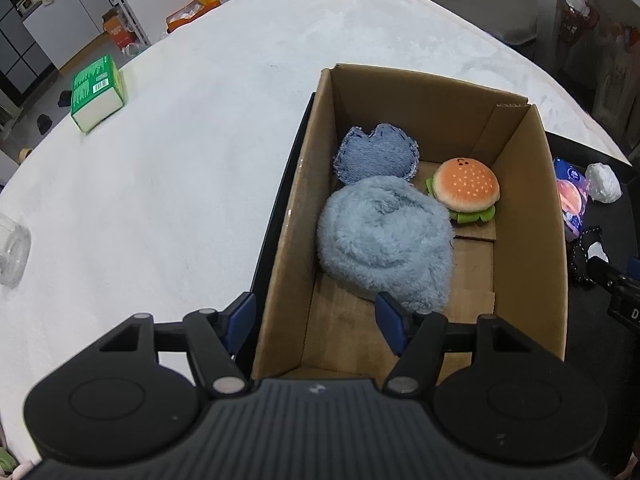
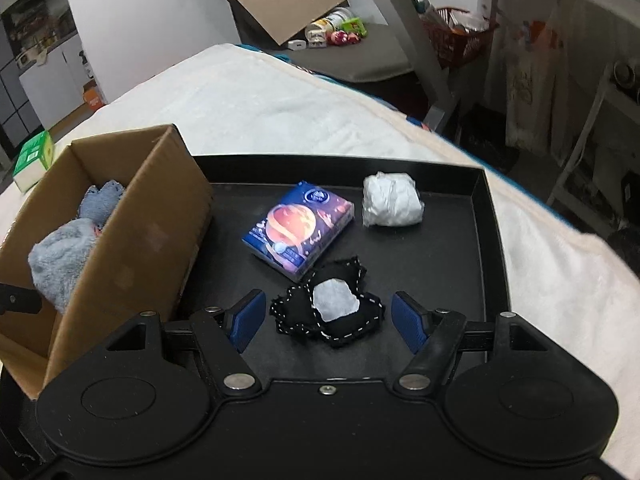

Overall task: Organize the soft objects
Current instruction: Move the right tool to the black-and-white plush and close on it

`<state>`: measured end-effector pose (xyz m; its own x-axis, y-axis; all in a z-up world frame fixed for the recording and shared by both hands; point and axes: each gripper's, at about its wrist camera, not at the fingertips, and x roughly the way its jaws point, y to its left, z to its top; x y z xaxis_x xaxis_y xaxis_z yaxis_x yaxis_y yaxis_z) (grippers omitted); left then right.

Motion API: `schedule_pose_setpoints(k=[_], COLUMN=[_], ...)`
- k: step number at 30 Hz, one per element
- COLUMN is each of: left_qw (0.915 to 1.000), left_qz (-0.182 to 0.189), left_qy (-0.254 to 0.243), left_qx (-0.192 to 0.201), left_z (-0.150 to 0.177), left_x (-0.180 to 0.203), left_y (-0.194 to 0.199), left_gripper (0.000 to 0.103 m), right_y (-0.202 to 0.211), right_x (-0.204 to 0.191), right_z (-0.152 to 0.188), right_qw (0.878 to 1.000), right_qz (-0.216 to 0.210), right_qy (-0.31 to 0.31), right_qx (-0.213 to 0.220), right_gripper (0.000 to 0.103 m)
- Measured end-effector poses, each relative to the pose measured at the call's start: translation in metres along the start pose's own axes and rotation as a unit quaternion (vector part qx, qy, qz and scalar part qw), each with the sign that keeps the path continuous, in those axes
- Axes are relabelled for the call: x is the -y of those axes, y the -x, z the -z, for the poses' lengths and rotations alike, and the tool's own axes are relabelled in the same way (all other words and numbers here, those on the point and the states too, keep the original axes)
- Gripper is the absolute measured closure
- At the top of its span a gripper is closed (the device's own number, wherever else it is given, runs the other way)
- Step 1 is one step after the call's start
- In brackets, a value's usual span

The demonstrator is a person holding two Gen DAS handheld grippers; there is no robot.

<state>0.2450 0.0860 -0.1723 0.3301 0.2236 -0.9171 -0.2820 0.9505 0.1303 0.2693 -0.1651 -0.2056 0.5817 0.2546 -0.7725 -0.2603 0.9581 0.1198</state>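
Note:
A cardboard box [image 1: 532, 216] stands on a black tray [image 2: 460, 264]. In it lie a fluffy blue plush [image 1: 384, 240], a denim pouch [image 1: 376, 156] and a burger plush [image 1: 466, 188]. My left gripper [image 1: 316, 328] is open and empty, straddling the box's left wall, its right finger just touching the blue plush. On the tray lie a black stitched pouch with a white patch [image 2: 332, 308], a blue tissue pack [image 2: 298, 232] and a white crumpled wad [image 2: 390, 200]. My right gripper [image 2: 328, 320] is open, its fingers on either side of the black pouch.
The tray sits on a white cloth-covered table [image 1: 160, 160]. A green and white box [image 1: 96, 92] lies at the table's far left. A clear glass jar [image 1: 12, 252] stands at the left edge. Shelves and clutter lie beyond the table.

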Motion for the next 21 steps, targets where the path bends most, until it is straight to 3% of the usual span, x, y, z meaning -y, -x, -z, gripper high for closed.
schedule_pose_setpoints(k=[11,16,21], left_qw=[0.9994,0.9992,0.9991], left_qz=[-0.026,-0.032,-0.036], left_qy=[-0.018,-0.021,-0.018], left_qx=[-0.011,-0.015,-0.015], left_z=[-0.001,-0.002,-0.003], left_x=[0.017,0.019,0.018], left_y=[-0.004,-0.006,-0.004], left_gripper=[0.033,0.033,0.033], right_y=[-0.020,-0.027,-0.023], right_x=[0.010,0.014,0.013], right_z=[0.002,0.005,0.005], right_qw=[1.000,1.000,1.000], right_qz=[0.012,0.003,-0.009], right_qy=[0.000,-0.004,-0.003], right_qx=[-0.005,-0.020,-0.016], right_gripper=[0.034,0.041,0.071])
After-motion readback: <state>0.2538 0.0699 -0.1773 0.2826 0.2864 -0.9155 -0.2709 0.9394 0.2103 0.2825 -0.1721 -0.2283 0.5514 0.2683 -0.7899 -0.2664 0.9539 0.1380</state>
